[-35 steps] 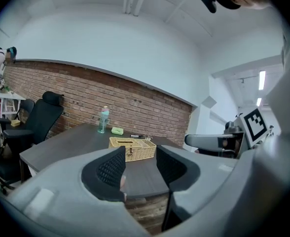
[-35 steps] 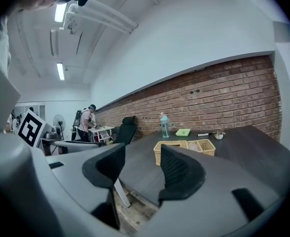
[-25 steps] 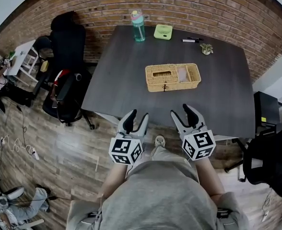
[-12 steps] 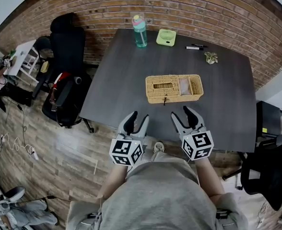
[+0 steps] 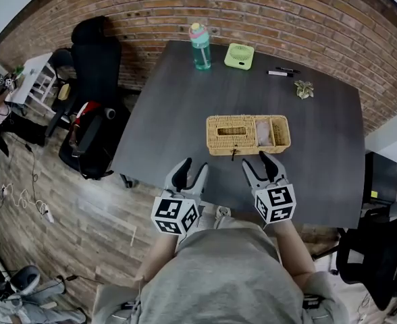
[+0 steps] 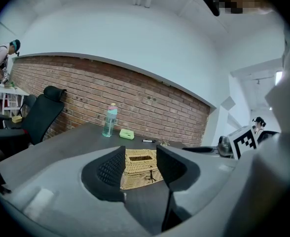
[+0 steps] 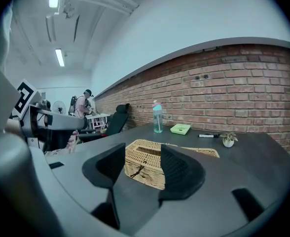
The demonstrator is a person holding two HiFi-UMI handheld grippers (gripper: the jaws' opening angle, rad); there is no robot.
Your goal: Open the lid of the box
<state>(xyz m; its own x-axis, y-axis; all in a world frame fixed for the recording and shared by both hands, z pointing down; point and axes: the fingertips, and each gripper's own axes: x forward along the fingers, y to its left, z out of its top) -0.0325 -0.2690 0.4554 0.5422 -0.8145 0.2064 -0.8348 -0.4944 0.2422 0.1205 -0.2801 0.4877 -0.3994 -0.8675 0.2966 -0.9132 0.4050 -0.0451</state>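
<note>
Closer now than a second ago – both grippers have edged forward and the gap to the box has shrunk. Biggest thing in shot, the dark grey rectangular table, stands against the brick wall, with a black high-backed office chair off its left side. Near the table's front edge sits the rectangular woven wicker box, a slotted lid lying flat over its left part and a small dark latch hanging down the front wall. The right gripper hovers just short of that front wall, jaws spread wide with nothing between them; the left gripper hangs at the table's edge, left of the box and clear of it – jaws equally wide, equally empty. Along the far side: a teal plastic water bottle standing upright, a flat light-green square gadget, a black-and-white marker pen, and a tiny potted plant.
</note>
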